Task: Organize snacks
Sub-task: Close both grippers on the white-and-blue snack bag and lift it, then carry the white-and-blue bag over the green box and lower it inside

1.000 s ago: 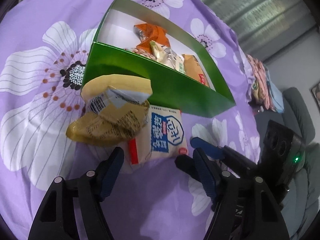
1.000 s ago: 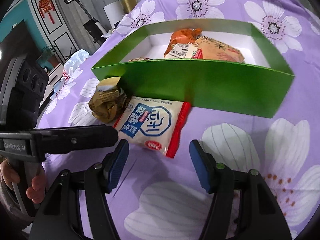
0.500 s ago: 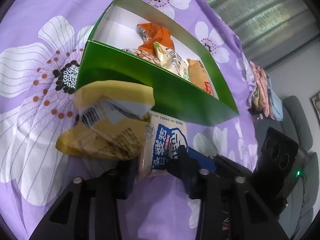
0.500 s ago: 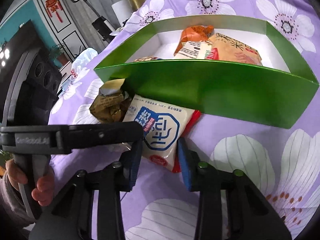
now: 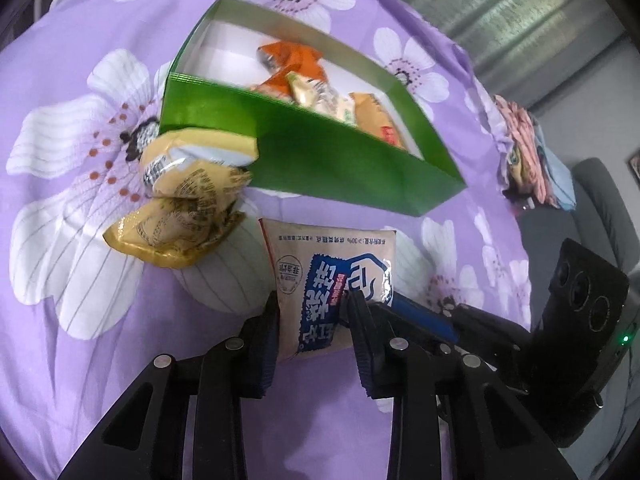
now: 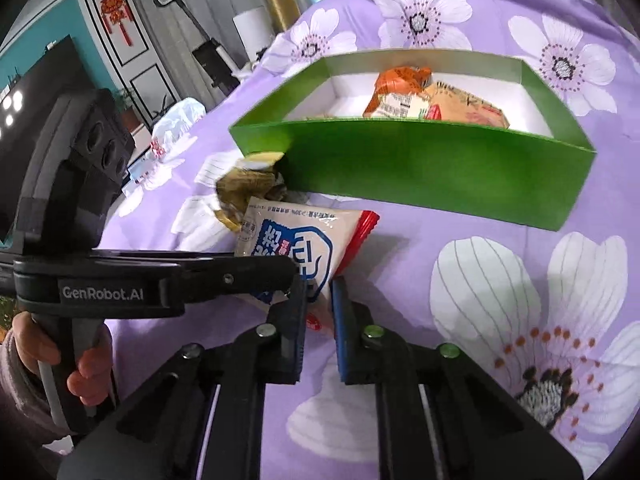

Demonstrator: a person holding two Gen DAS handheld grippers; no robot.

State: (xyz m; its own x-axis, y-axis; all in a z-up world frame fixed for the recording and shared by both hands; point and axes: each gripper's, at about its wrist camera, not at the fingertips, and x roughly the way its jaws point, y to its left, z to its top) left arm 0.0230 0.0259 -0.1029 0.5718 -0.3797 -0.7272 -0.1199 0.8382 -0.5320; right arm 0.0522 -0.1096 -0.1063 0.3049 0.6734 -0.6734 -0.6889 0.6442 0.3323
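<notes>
Both hand-held grippers clenched on one white-and-blue snack packet [image 5: 328, 276], just short of the near green wall of the open green box [image 5: 320, 160]. Left hand-held gripper [image 5: 310, 332] pinching the packet's near end between dark pads. Right hand-held gripper [image 6: 319, 312] nipping the near corner of the same packet [image 6: 288, 240], beside its red sealed edge. Right gripper's fingers reaching in from the right in the left wrist view, touching the packet's right side.

Packet tilted, far edge toward the box, a narrow strip of purple flowered cloth [image 5: 100, 320] between the two. Crumpled yellow snack bag [image 5: 188, 204] lying left of the packet, pressed against the box's near left corner. Box interior white, holding an orange packet [image 5: 290, 60], a pale packet [image 5: 320, 98] and a tan packet [image 5: 374, 118], bunched toward the right half; left half of the box floor bare. Plenty of open cloth near the grippers, left of the yellow bag, and right of the box [image 6: 540, 280].

Both grippers angled downward toward the cloth, side by side, tips almost meeting. Person's hand [image 6: 56, 356] wrapped round the left gripper's handle at lower left in the right wrist view, sleeve at the wrist.
</notes>
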